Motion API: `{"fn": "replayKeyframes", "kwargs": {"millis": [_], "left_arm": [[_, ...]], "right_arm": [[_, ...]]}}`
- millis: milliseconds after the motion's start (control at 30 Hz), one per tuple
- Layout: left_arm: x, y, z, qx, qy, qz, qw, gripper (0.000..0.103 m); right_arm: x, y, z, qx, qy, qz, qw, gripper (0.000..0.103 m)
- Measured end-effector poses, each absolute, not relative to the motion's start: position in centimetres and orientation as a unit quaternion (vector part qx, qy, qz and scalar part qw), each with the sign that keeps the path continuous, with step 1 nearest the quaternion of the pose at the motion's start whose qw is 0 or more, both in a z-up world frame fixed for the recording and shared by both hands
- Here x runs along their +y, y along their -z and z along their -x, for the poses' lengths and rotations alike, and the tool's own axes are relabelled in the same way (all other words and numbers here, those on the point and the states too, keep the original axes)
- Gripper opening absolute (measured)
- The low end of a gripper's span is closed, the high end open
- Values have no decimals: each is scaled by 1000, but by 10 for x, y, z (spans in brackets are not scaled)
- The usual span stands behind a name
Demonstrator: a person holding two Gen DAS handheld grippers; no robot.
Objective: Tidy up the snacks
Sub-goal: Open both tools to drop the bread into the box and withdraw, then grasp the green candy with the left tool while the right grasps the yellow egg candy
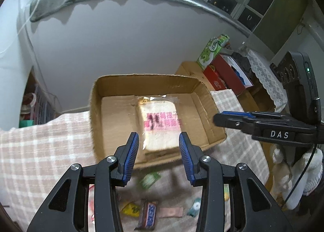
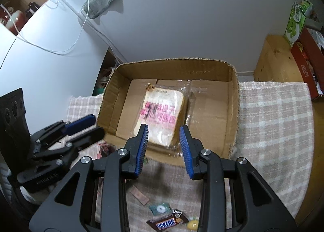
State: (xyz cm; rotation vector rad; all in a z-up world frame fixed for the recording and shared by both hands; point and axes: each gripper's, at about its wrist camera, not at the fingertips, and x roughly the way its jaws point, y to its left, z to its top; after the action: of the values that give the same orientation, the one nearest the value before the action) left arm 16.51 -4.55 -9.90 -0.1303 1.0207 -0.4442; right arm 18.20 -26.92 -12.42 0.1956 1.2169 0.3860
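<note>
Brown cardboard box (image 1: 113,88), pink-lettered bread pack (image 1: 160,120), beige checked tablecloth (image 1: 40,140)

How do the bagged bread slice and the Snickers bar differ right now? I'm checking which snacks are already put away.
The bread slice lies inside the cardboard box; the Snickers bar lies outside it on the checked cloth. The bread is pale, wide and square in a clear bag with pink print; the Snickers is narrow, in a dark wrapper. Both lie flat, and neither gripper holds either.
</note>
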Motion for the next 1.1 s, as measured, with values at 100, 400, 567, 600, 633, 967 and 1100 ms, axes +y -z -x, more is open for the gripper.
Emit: {"fn": "replayKeyframes", "kwargs": {"millis": [100, 400, 567, 600, 633, 967, 1100], "left_arm": [[-34, 98, -151, 483, 205, 64, 849, 38], [1, 114, -89, 501, 170, 65, 846, 39], [10, 132, -54, 524, 154, 84, 834, 39], [11, 136, -47, 527, 152, 89, 831, 38], [12, 139, -41, 531, 151, 93, 829, 39], [4, 176, -4, 569, 139, 106, 804, 39], [-3, 183, 0, 575, 143, 96, 800, 38]], "right_arm": [[-276, 117, -166, 558, -177, -81, 807, 49], [-303, 116, -107, 555, -160, -65, 814, 51], [-313, 130, -72, 571, -147, -36, 807, 51], [-315, 133, -66, 575, -144, -33, 805, 51], [-316, 135, -60, 578, -143, -31, 803, 51], [-312, 181, -16, 612, -143, -1, 778, 50], [-306, 195, -10, 620, -146, 11, 771, 50]]}}
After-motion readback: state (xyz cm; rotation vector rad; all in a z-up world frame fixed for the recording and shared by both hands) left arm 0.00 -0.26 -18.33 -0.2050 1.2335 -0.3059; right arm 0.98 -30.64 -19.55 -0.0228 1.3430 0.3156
